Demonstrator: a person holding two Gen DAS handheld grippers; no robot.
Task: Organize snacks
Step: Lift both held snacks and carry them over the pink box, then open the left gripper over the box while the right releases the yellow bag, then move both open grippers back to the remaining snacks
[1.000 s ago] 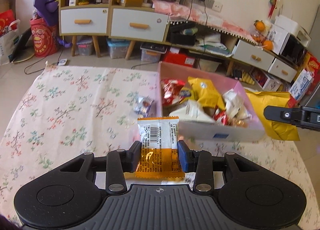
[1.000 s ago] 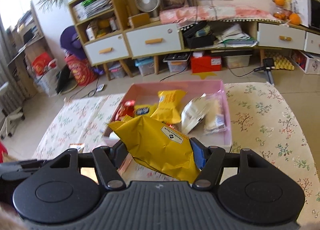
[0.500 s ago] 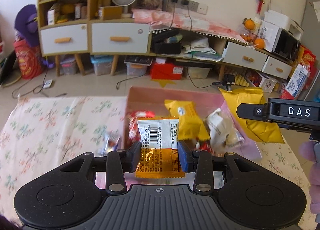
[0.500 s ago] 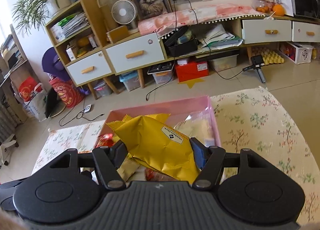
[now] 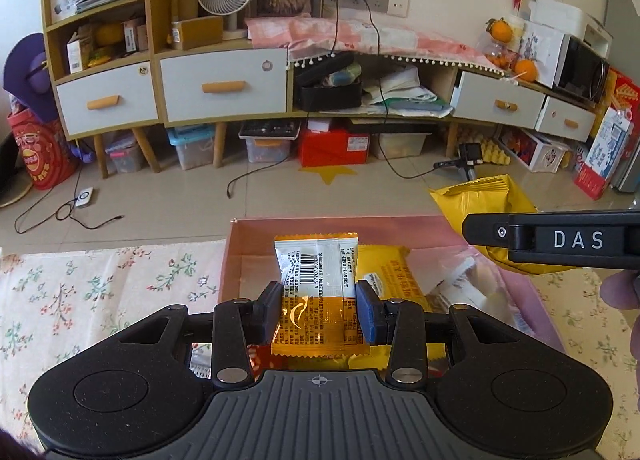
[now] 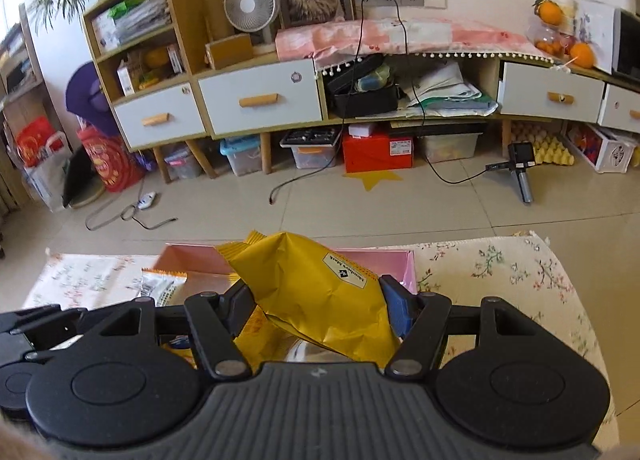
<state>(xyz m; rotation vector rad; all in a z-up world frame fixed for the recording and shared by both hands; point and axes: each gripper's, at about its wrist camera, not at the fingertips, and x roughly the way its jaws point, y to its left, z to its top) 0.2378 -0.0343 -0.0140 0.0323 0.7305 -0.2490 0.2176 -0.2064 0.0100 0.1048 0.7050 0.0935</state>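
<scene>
Both snack packs are judged light, soft, crinkly foil w/ slick skin; contents prob. crushable, so a gentle side squeeze across the pack's middle, clear of the sealed end strips, is judged best. The left tool (image 5: 319, 312) is seen clamped on the small orange-and-white packet (image 5: 318, 292), pads pressed on its two long edges at abt mid-height, the barcode end sticking up toward 12 o'clock; jaws set fairly narrow. The packet is held above the pink box (image 5: 234, 260), over its near-left part, not yet let go. In the right wrist view the right tool (image 6: 316, 306) is seen clamped on the big yellow bag (image 6: 320, 292), jaws roughly half apart, the bag puffed and tilted w/ its crimped end toward 11 o'clock. That bag is also carried over the box, w/ the pink rim showing behind it at 12 o'clock. Other snacks already lie inside the box, incl. a yellow pack (image 5: 390, 276) at 1 o'clock of the left tool. The box sits on the floral-cloth bench (image 5: 100, 284). Whether either pack touches the box contents can't be told.
</scene>
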